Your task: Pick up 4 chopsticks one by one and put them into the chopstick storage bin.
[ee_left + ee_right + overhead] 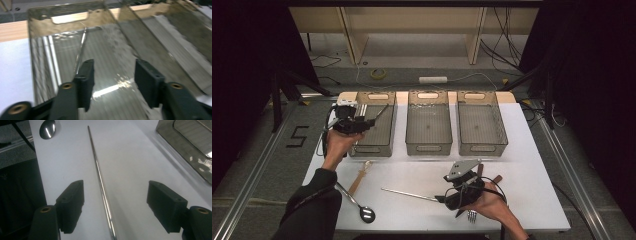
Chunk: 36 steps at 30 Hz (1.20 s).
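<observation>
The left gripper (362,120) is held out at the far left of the worktop (532,165), forearm extended, jaws parted with nothing between them. The right gripper (443,199) sits low near the worktop's front edge, pointing leftward, jaws spread wide.

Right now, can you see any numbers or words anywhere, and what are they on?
"5" – a big dark number marked on the grey floor left of the table.
No other writing can be read: none shows on the three bins, the utensils or either hand-held gripper.

Grey floor (277,150) — wooden shelving (412,30); dim.
</observation>
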### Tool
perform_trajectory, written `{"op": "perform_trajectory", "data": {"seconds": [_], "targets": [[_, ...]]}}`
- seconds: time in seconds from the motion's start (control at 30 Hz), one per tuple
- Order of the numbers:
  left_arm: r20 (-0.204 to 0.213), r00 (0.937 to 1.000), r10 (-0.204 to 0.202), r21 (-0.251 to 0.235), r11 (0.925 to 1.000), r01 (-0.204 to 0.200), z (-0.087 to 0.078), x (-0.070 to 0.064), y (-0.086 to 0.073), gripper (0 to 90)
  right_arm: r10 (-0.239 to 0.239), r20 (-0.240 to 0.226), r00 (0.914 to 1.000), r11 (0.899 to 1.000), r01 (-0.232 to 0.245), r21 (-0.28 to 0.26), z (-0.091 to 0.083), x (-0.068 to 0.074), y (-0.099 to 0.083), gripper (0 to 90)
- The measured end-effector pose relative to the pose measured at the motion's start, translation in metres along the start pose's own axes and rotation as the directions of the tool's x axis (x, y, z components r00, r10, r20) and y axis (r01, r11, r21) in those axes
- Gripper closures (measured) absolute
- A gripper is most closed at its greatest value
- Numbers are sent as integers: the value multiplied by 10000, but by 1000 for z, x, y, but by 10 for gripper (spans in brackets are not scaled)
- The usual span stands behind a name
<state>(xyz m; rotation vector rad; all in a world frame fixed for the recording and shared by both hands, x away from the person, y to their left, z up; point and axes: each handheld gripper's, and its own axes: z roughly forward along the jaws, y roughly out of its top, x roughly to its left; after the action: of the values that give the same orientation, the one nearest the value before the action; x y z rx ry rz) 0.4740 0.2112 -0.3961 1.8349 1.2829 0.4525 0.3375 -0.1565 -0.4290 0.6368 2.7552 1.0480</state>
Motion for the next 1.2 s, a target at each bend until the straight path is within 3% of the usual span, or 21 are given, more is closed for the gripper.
{"op": "perform_trajectory", "data": {"seconds": [0.23, 0.37, 0.43, 0.47, 0.7, 0.93, 1.13, 1.2], "targets": [[962, 9928, 715, -19, 9974, -717, -20, -28, -21, 323, -214, -238, 9995, 9925, 241, 1199, 3, -4, 7, 363], [1532, 9828, 1030, -275, 9946, -999, -27, -41, -30, 280, -413, -249, 9988, 9833, 451, 1764, 7, -5, 13, 397], [1970, 9768, 840, -398, 9962, -777, -30, -45, -34, 241, -424, -209, 9989, 9777, 458, 2049, 9, -6, 15, 408], [2125, 9727, 932, -507, 9952, -843, -32, -49, -37, 231, -438, -250, 9987, 9757, 482, 2137, 10, -6, 15, 415], [2309, 9607, 1541, -1013, 9858, -1338, -41, -65, -58, 205, -510, -321, 9982, 9606, 578, 2720, 16, -7, 16, 447], [2441, 9525, 1823, -1401, 9785, -1514, -53, -77, -75, 186, -669, -334, 9972, 9479, 740, 3099, 19, -7, 17, 480], [2652, 9443, 1950, -1468, 9761, -1603, -58, -86, -88, 179, -797, -343, 9962, 9381, 866, 3354, 22, -6, 20, 511], [2623, 9418, 2100, -1358, 9744, -1795, -59, -89, -91, 179, -897, -336, 9954, 9351, 957, 3413, 24, -6, 19, 524]]}}
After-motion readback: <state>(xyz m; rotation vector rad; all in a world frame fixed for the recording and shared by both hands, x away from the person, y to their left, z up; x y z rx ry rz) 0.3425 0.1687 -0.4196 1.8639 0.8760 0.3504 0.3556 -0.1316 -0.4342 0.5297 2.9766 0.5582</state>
